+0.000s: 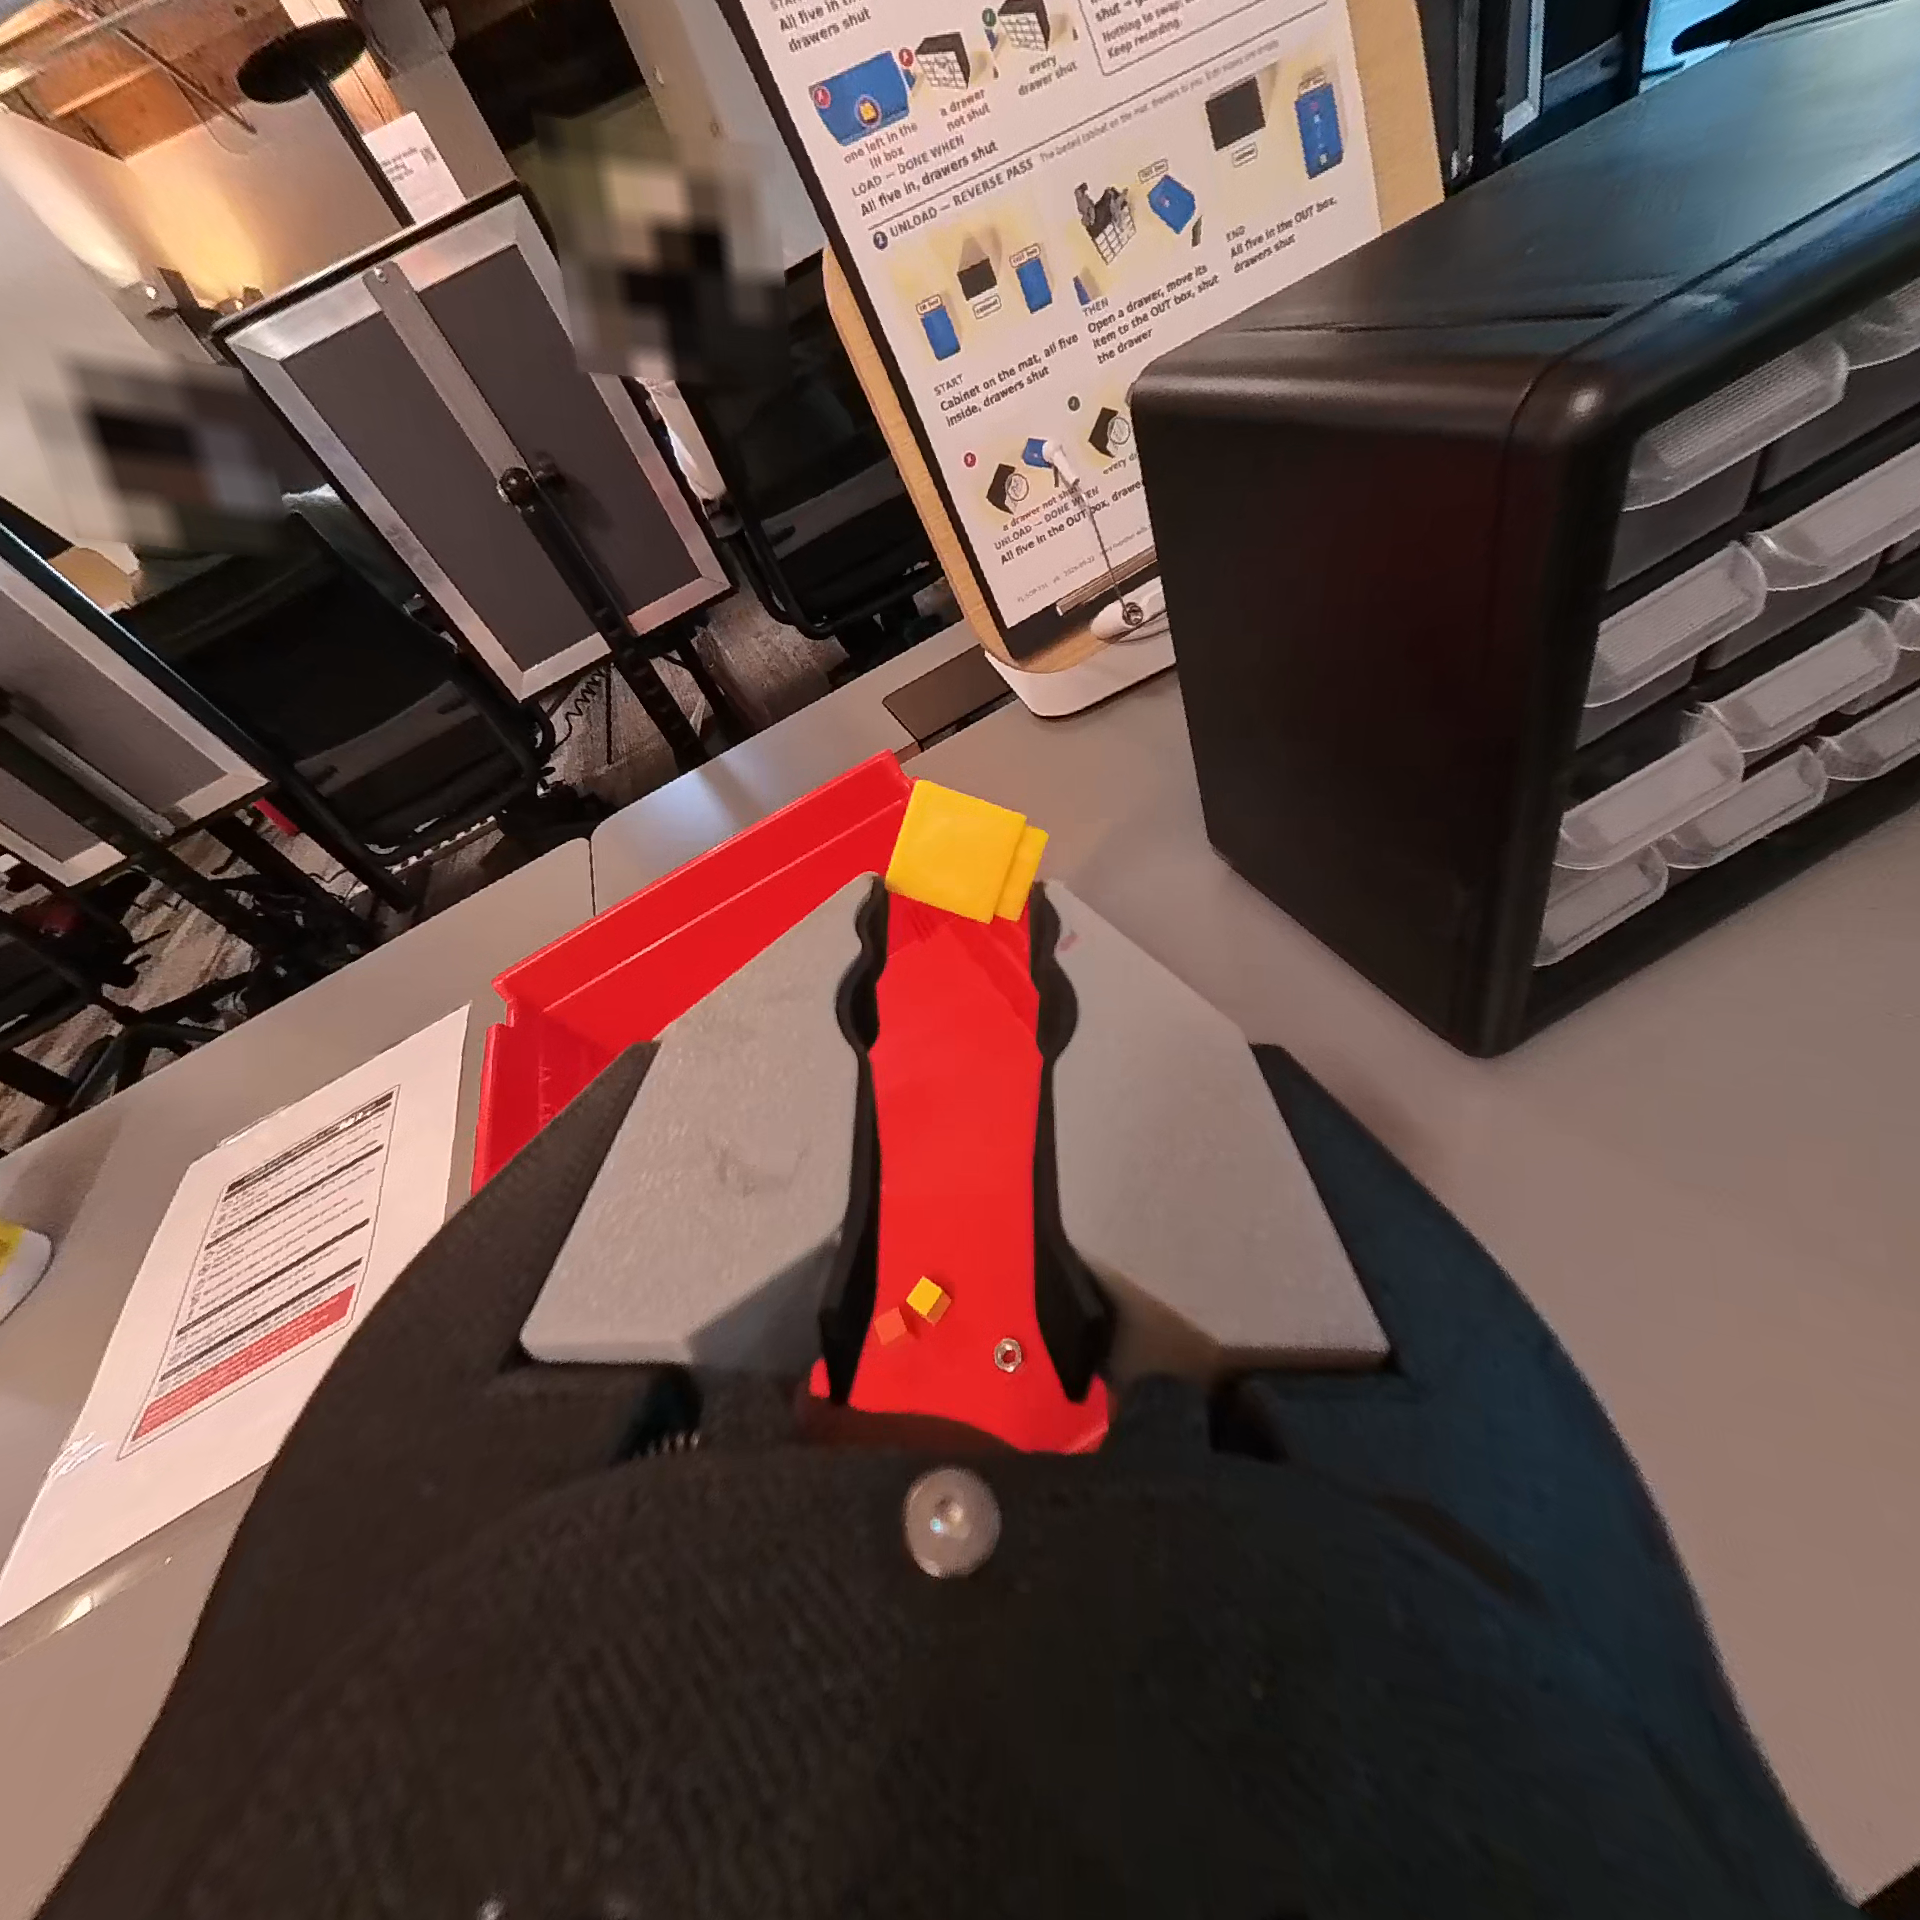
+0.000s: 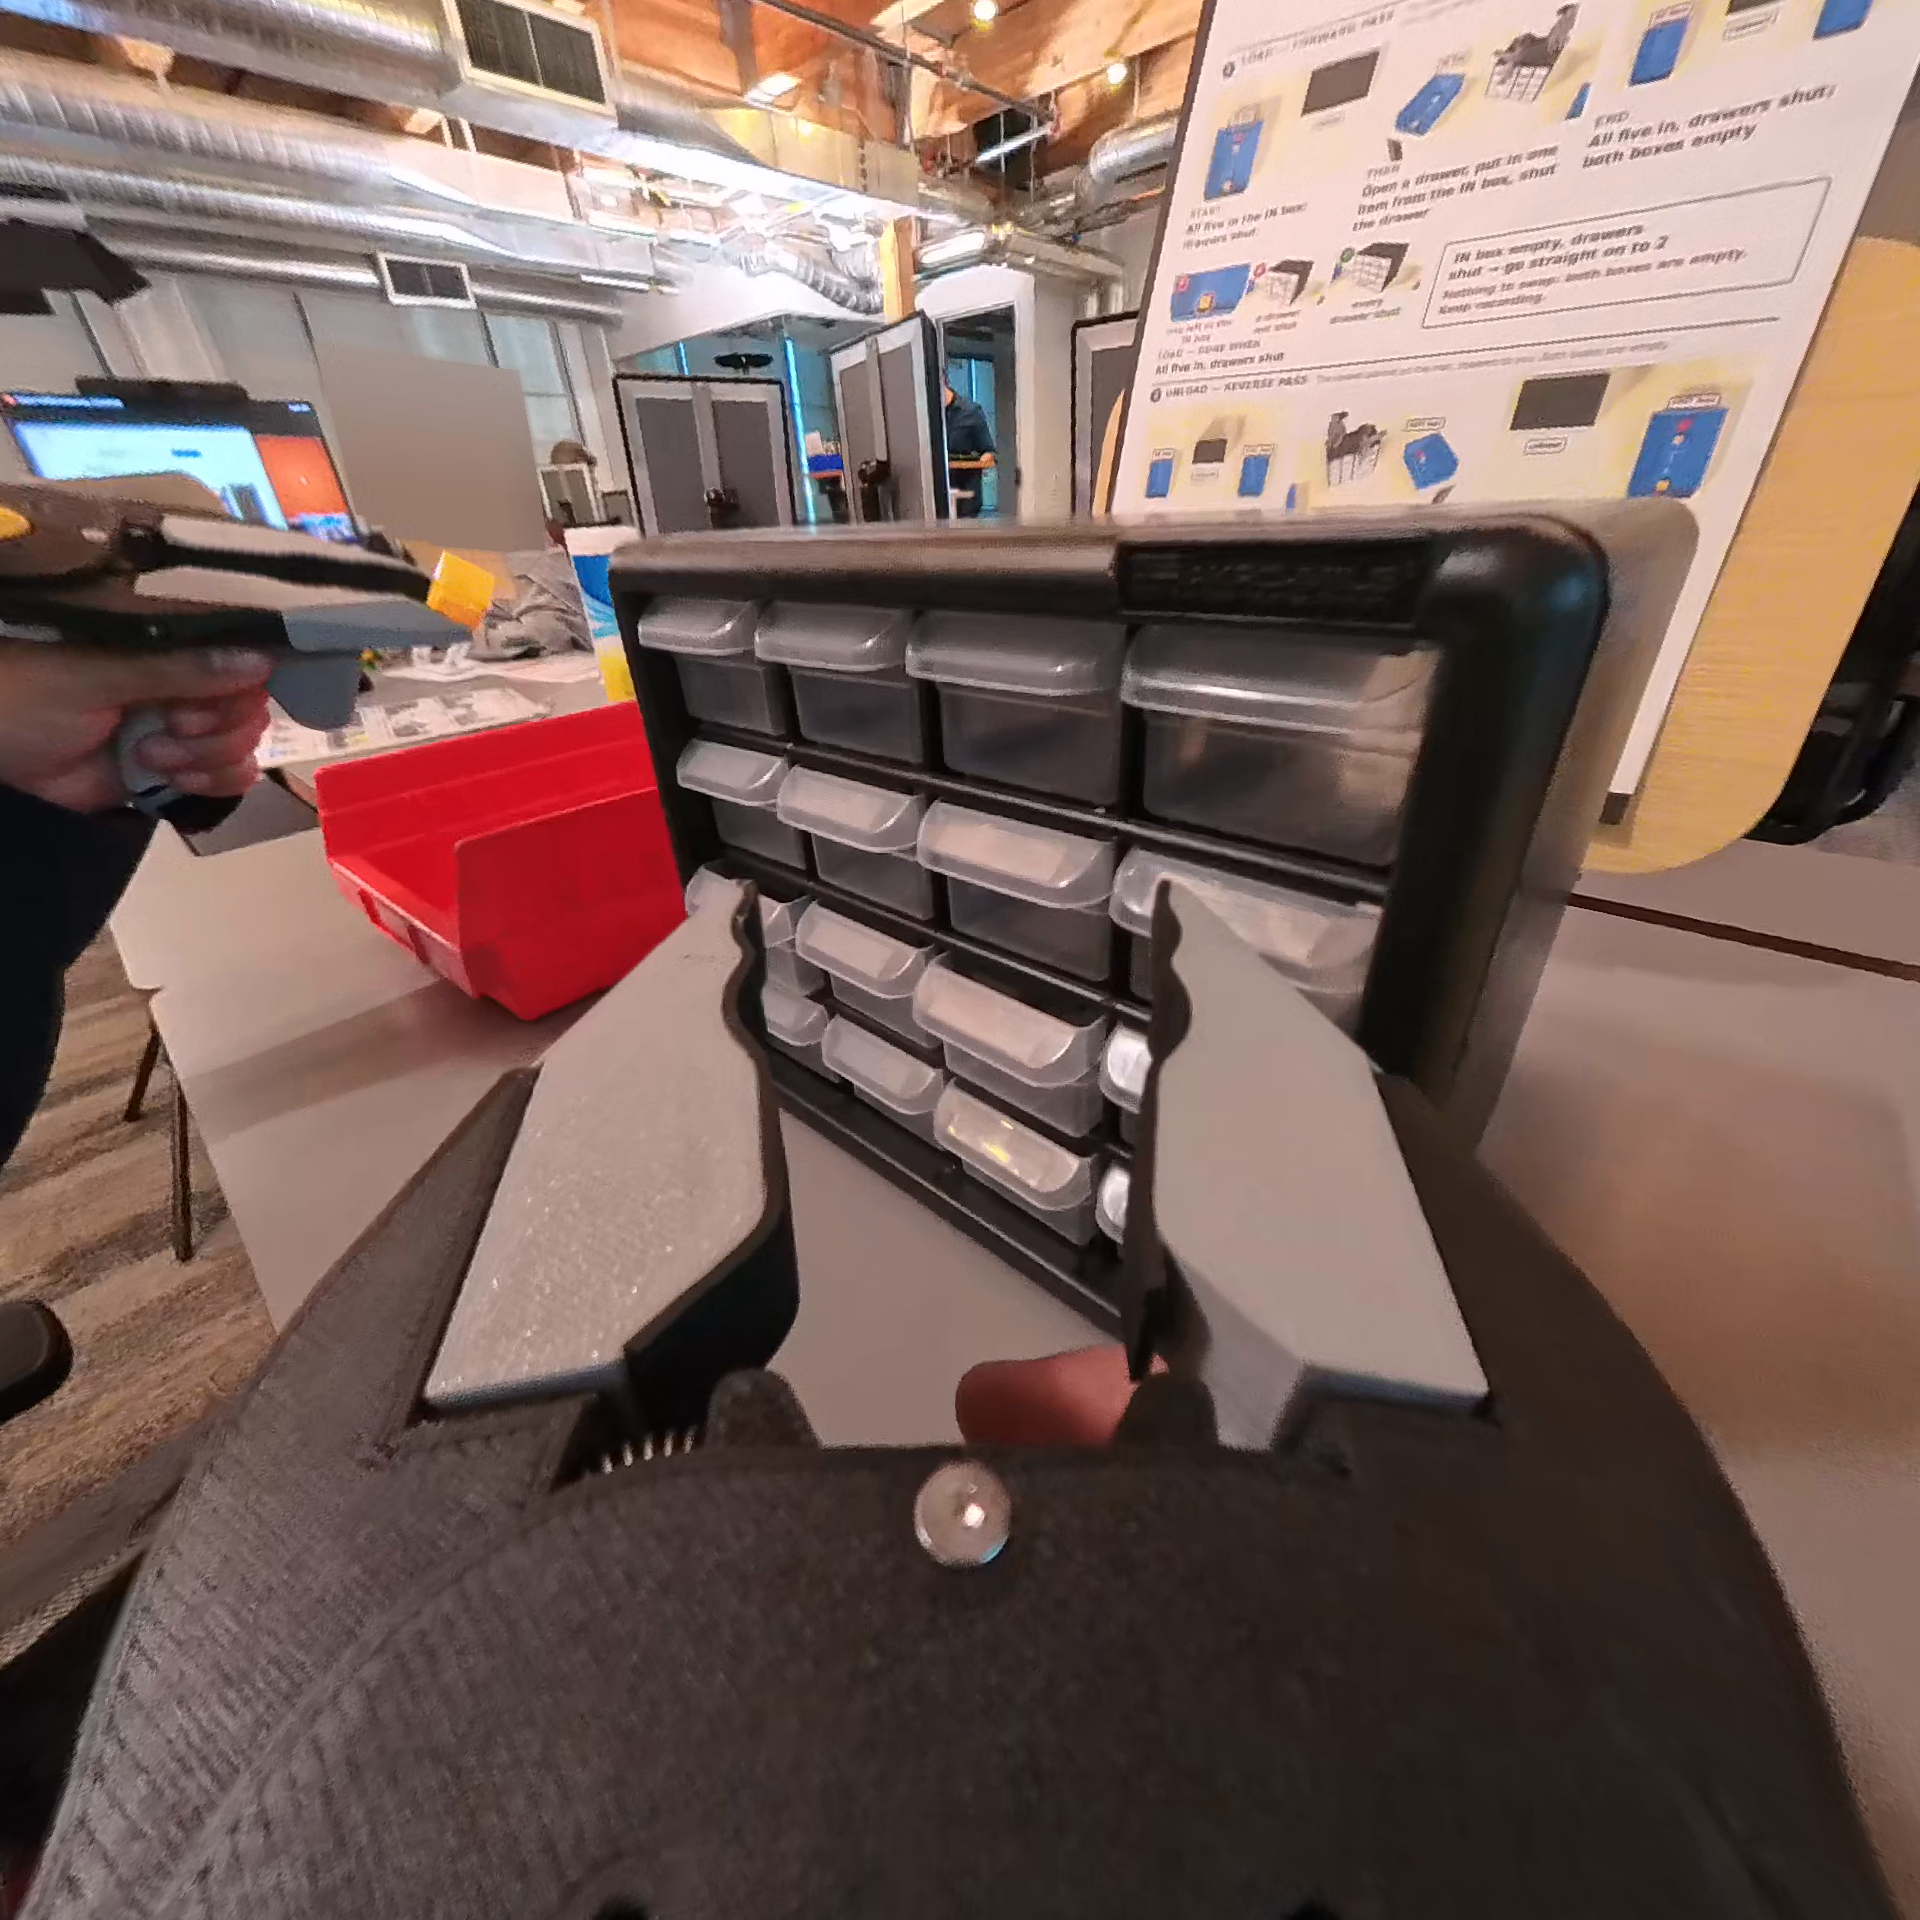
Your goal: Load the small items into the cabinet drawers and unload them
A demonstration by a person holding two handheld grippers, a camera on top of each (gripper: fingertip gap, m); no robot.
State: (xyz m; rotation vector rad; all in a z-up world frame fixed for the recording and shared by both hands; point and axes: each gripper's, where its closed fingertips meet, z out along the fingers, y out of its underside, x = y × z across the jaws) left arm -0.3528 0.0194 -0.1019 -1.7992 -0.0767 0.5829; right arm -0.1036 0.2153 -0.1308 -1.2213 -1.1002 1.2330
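Yellow block (image 1: 961, 868): clamped at the tips of the left gripper (image 1: 961, 904), above the red bin (image 1: 665, 951). Red bin: on the table (image 1: 1455, 1195), beside the black drawer cabinet (image 2: 1039, 831). Right gripper (image 2: 951, 914): spread wide, bare, facing that cabinet's shut drawers.

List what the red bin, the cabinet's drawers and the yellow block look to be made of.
Red bin: rigid moulded plastic, going by its even colour, slight sheen and ribbed walls. Drawers: clear plastic with frosted pull lips; the dark frame shows through them. Yellow block, gripped at the tips of the left gripper: opaque matte plastic, probably; flat faces with a stepped edge.
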